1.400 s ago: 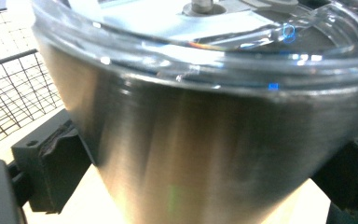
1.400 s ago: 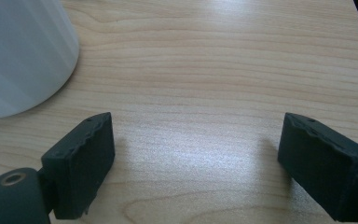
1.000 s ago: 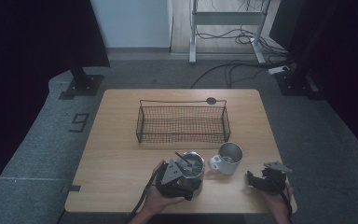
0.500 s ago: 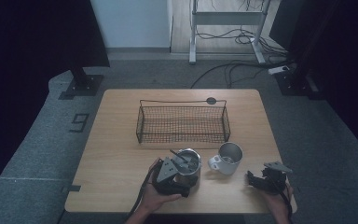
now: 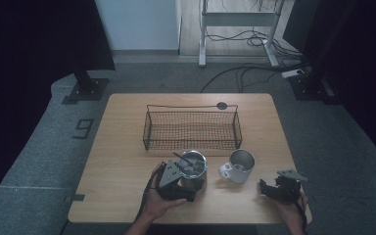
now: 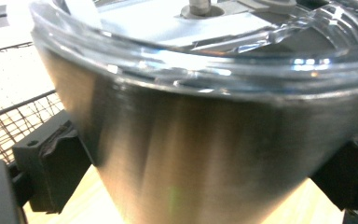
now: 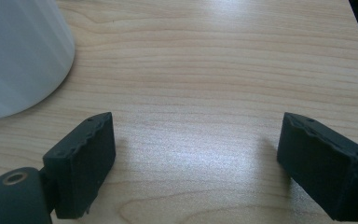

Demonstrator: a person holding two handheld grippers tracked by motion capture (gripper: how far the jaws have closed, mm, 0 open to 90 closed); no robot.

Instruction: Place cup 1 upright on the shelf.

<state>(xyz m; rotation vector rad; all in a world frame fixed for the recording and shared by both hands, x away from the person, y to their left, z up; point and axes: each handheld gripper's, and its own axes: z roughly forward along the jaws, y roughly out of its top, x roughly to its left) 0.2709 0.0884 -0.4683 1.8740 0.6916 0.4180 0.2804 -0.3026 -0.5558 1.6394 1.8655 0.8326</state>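
1. Left gripper (image 5: 188, 182) clamps the tapered steel tumbler with clear lid (image 6: 205, 154), table's 6 o'clock edge.
2. Smooth taper could slip, knocking the white-handled steel mug (image 5: 238, 166) at 3 o'clock.
3. Right gripper (image 7: 193, 168) spread wide, holding nothing.

Steel tumbler (image 5: 194, 165): brushed metal, tapered wall, clear plastic lid on top with a dark straw or stick leaning out toward the left. Upright. Stands on the table (image 5: 122, 147) near its front edge, slightly left of centre, just in front of the wire basket. Clamped between the 2 jaws of the left tool (image 5: 176, 182), 1 on each side of the wall (image 6: 205, 154).
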